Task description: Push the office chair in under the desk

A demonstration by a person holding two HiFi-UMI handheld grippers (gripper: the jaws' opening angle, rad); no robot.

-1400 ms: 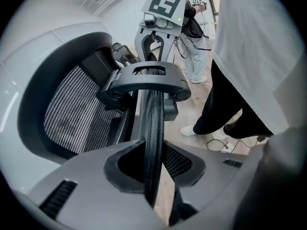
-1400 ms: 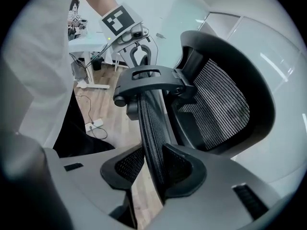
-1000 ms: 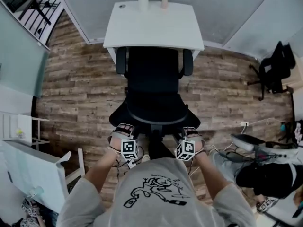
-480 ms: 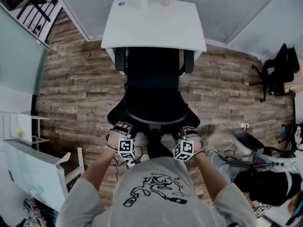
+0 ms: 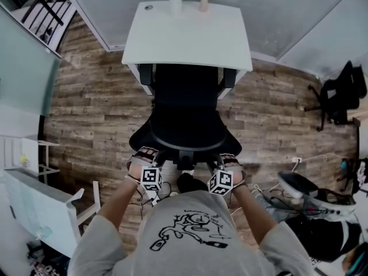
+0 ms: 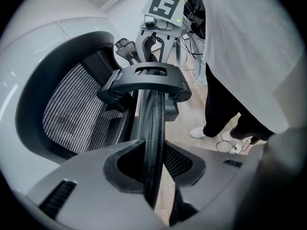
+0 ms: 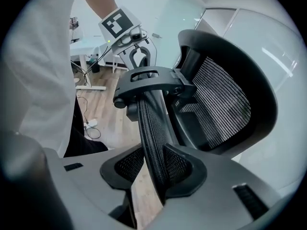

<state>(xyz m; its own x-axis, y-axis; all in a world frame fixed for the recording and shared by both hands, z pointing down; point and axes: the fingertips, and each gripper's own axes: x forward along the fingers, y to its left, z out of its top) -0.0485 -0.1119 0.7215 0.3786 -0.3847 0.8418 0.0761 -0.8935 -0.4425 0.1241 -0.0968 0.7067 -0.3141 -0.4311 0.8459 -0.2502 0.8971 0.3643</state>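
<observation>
A black mesh office chair (image 5: 187,96) faces a white desk (image 5: 190,33), its seat front and armrests at the desk's near edge. I stand behind its curved backrest (image 5: 185,135). My left gripper (image 5: 154,158) is shut on the backrest's top rim at the left, and my right gripper (image 5: 218,160) is shut on it at the right. In the left gripper view the rim (image 6: 154,128) runs between the jaws of the left gripper (image 6: 154,178), with the headrest bracket (image 6: 148,78) beyond. The right gripper view shows the right gripper (image 7: 158,176) on the mesh rim (image 7: 151,128).
Two small vases (image 5: 175,2) stand at the desk's far edge by the wall. A second black chair (image 5: 345,88) is at the right. White furniture (image 5: 34,211) stands at the lower left. Cables and dark gear (image 5: 310,194) lie on the wood floor at the lower right.
The chair has rolled forward toward the desk; its armrests now reach the desk's edge. Both grippers moved forward with the backrest, still closed on it.
</observation>
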